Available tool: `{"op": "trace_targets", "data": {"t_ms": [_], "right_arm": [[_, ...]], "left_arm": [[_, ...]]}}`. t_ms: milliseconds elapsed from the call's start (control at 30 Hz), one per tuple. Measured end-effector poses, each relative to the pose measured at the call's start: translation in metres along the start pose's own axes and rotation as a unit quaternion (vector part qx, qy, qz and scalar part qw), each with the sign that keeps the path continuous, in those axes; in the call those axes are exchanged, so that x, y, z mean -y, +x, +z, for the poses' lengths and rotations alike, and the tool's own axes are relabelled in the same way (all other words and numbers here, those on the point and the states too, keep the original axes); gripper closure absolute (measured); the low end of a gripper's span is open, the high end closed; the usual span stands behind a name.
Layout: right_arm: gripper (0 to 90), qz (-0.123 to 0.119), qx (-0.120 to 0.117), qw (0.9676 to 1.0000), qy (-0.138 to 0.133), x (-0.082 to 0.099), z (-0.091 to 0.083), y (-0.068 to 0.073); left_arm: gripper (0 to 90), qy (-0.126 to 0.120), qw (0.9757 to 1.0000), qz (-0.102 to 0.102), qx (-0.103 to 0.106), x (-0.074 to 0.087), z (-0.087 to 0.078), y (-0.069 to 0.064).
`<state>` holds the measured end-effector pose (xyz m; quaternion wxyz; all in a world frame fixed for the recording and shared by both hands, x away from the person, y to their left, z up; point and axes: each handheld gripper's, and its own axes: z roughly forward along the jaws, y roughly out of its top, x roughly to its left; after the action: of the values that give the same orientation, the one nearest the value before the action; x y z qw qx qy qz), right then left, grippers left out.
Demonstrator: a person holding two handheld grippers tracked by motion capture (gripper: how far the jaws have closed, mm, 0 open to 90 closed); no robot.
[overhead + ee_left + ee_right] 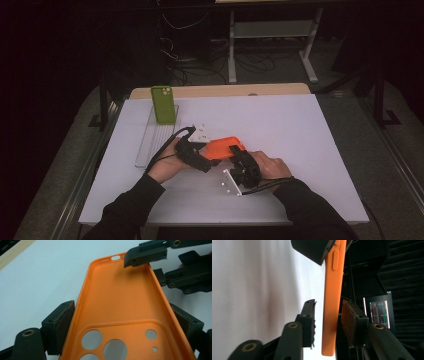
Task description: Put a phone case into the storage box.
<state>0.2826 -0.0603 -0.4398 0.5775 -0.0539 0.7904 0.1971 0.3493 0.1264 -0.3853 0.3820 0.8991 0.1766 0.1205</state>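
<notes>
An orange phone case [225, 146] hangs just above the white table [300, 130], between both grippers. My left gripper [210, 156] is shut on its camera-hole end. In the left gripper view the pads [63, 322] press on both long sides of the case [120, 300], whose hollow inside faces the camera. My right gripper [240, 159] straddles the rim at the other end. In the right gripper view the case [332, 302] stands edge-on between the jaws of the right gripper [329, 315]. The left pad [310, 315] is clear of it and the right pad sits close against it.
A green phone [163, 104] leans upright at the far end of a clear ribbed tray [150, 145] at the table's left. Desk legs and cables stand on the dark floor beyond the table. A lit screen [379, 313] glows in the right gripper view.
</notes>
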Motion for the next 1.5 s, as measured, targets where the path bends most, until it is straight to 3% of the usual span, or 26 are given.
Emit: {"op": "trace_targets", "data": {"t_ms": [200, 500, 733, 900, 933, 967, 1033, 1133, 1200, 1233, 1367, 1500], "right_arm": [[76.8, -0.003, -0.004, 1.0, -0.008, -0.001, -0.001, -0.001], [78.2, 0.0, 0.002, 1.0, -0.005, -0.001, -0.002, -0.002], [78.2, 0.002, 0.002, 1.0, 0.004, 0.001, -0.003, -0.004], [78.1, 0.019, -0.002, 0.9997, 0.012, 0.005, -0.003, -0.006], [78.1, 0.033, -0.007, 0.9993, 0.019, 0.006, -0.005, -0.006], [78.1, 0.023, -0.013, 0.9995, 0.018, 0.007, -0.004, -0.007], [78.1, 0.043, -0.02, 0.9986, 0.024, 0.01, -0.006, -0.009], [78.1, 0.06, -0.024, 0.9975, 0.028, 0.014, -0.007, -0.013], [78.1, 0.056, -0.015, 0.9981, 0.02, 0.018, -0.006, -0.018], [78.1, 0.076, -0.013, 0.9967, 0.023, 0.018, -0.008, -0.017], [78.1, 0.088, -0.021, 0.9955, 0.027, 0.024, -0.009, -0.023], [78.2, 0.119, -0.029, 0.992, 0.029, 0.028, -0.01, -0.029]], "left_arm": [[16.7, 0.002, 1.0, 0.001, 0.004, 0.0, 0.0, 0.001], [13.5, -0.019, 0.9998, -0.011, 0.002, 0.003, 0.0, 0.003], [1.5, -0.042, 0.9986, -0.031, 0.01, 0.004, -0.01, 0.012], [0.0, -0.056, 0.9974, -0.044, 0.01, 0.007, -0.016, 0.016], [0.0, -0.056, 0.9975, -0.041, 0.01, 0.007, -0.016, 0.017], [0.0, -0.054, 0.9978, -0.038, 0.01, 0.007, -0.017, 0.017], [0.0, -0.055, 0.9975, -0.043, 0.009, 0.008, -0.017, 0.017], [0.0, -0.056, 0.9977, -0.038, 0.007, 0.008, -0.018, 0.019], [0.0, -0.056, 0.9977, -0.039, 0.007, 0.008, -0.019, 0.02], [0.0, -0.058, 0.9975, -0.041, 0.006, 0.009, -0.019, 0.02], [0.0, -0.06, 0.9971, -0.046, 0.007, 0.009, -0.02, 0.019], [0.0, -0.062, 0.9969, -0.049, 0.006, 0.01, -0.019, 0.02]]}}
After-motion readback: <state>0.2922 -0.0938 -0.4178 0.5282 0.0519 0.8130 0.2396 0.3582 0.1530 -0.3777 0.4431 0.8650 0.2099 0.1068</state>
